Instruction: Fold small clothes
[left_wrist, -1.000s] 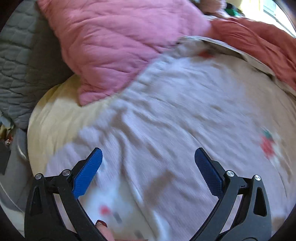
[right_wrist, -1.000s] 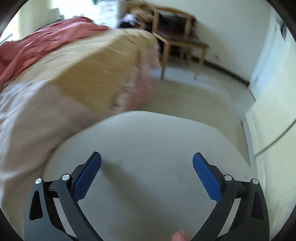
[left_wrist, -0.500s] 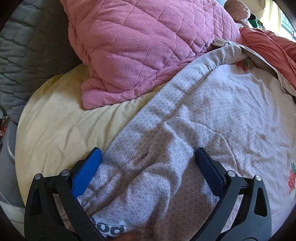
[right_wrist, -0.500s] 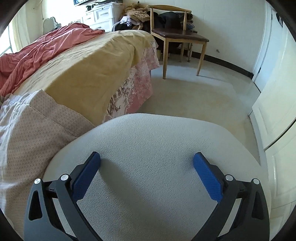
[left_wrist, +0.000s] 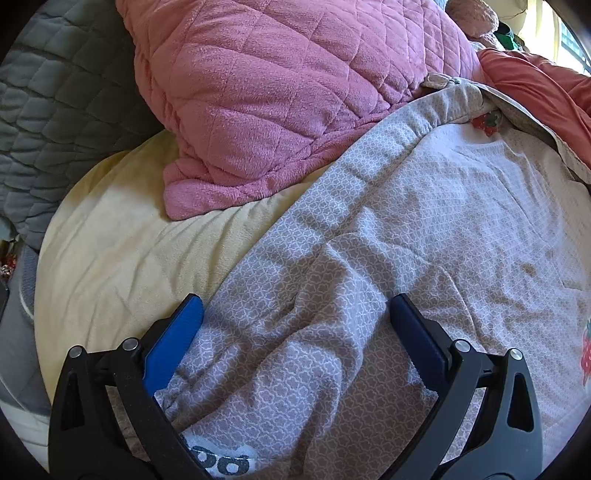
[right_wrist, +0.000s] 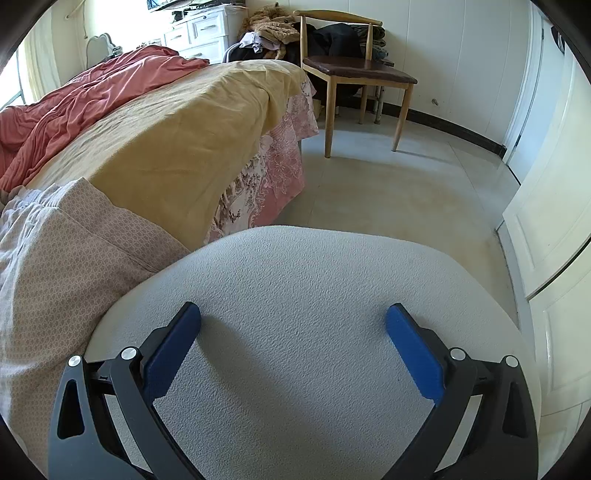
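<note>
A small grey-beige patterned garment (left_wrist: 332, 258) with strawberry prints lies spread and wrinkled on the yellow sheet (left_wrist: 122, 240). My left gripper (left_wrist: 295, 314) is open just above its near wrinkled edge, jaws wide on either side of a fold. A white waistband with dark print (left_wrist: 221, 465) shows at the bottom. My right gripper (right_wrist: 293, 317) is open and empty over a grey-white padded seat (right_wrist: 314, 295). The garment's edge (right_wrist: 66, 258) hangs at the left of the right wrist view.
A pink quilted pillow (left_wrist: 277, 92) and a grey quilt (left_wrist: 55, 110) lie behind the garment. A red blanket (right_wrist: 92, 96) lies on the bed (right_wrist: 166, 140). A wooden chair (right_wrist: 354, 70) with clothes stands on the floor. White doors (right_wrist: 546, 166) are at right.
The left gripper swung from blurred motion to rest over the garment's near left edge by the yellow sheet. The right gripper steadied over the padded seat. Both stay open.
</note>
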